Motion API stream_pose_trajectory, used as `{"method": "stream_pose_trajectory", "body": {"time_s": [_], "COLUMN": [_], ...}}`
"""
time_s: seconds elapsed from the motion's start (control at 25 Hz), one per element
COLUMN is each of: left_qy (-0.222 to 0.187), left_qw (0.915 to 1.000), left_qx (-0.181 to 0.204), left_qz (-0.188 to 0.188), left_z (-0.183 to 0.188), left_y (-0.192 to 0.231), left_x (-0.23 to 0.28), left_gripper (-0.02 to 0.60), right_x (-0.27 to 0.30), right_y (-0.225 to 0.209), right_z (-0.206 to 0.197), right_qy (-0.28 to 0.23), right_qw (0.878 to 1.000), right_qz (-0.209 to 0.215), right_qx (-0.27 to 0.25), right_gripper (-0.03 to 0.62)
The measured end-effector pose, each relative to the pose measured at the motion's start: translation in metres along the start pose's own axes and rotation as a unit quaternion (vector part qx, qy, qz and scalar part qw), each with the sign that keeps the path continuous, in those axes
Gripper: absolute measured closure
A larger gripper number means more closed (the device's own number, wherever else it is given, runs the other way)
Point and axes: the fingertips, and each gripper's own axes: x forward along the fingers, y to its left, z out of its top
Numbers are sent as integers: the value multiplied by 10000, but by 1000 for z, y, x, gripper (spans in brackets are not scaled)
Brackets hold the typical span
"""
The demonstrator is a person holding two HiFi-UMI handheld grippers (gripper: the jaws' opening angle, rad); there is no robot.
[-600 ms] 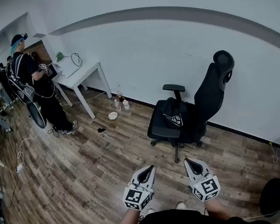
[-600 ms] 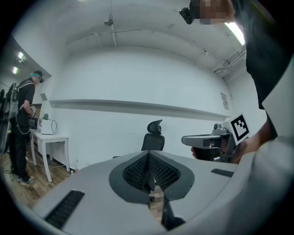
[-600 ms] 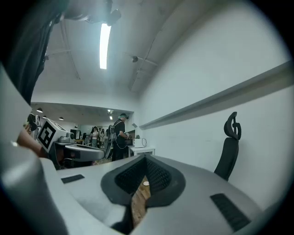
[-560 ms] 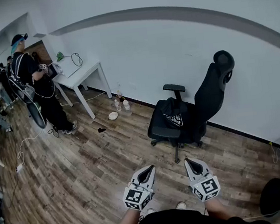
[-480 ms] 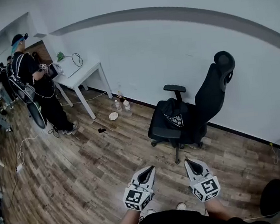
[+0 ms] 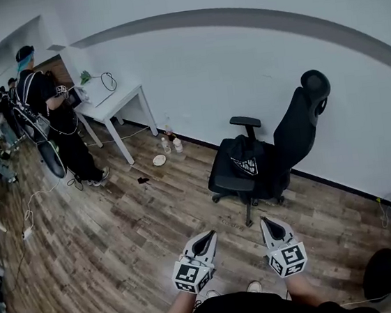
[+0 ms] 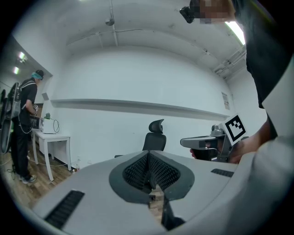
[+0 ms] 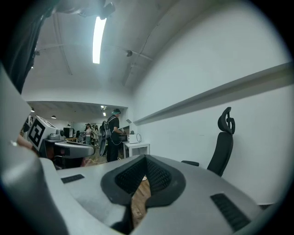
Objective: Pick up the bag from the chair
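Wood-plank floor [image 6: 120, 231]; soft black bag [image 6: 241, 159] slumped on curved-back swivel chair [image 6: 298, 130]; left tongs [image 6: 209, 235], right tongs [image 6: 265, 221] closed, empty.

White walls [image 6: 241, 63] meet a brown wood-plank floor [image 6: 120, 238], a small white table [image 6: 120, 98] stands against the wall, and a strip light [image 8: 98, 39] glows overhead.

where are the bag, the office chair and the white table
bag [image 6: 238, 151], head view, its black upper front
office chair [image 6: 292, 133], head view, middle of the backrest
white table [image 6: 120, 100], head view, bare tabletop
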Motion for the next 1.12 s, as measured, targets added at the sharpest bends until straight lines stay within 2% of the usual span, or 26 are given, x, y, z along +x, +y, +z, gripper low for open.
{"method": "stream_pose_trajectory", "body": {"time_s": [0.2, 0.4, 0.76, 1.0, 1.12], "left_qy": [-124, 58, -68, -10, 46], "left_qw": [9999, 9999, 9998, 9997, 9999], "left_qx": [-24, -92, -162, -249, -154], "left_qz": [59, 49, 82, 33, -24], "left_z": [-2, -9, -17, -24, -25], "left_y": [12, 25, 57, 65, 67], "left_x": [-8, -26, -62, -67, -58], "left_gripper": [560, 559, 560, 560, 560], "right_x": [9, 21, 40, 42, 52], "right_y": [13, 36, 81, 94, 96], "right_z": [-5, -10, -15, -25, -27], "right_qy": [181, 256, 244, 426, 467], "right_qw": [9998, 9994, 9992, 9985, 9982], "right_qz": [114, 180, 197, 198, 267], "right_qx": [52, 149, 264, 288, 263], "right_gripper": [574, 574, 574, 574, 574]}}
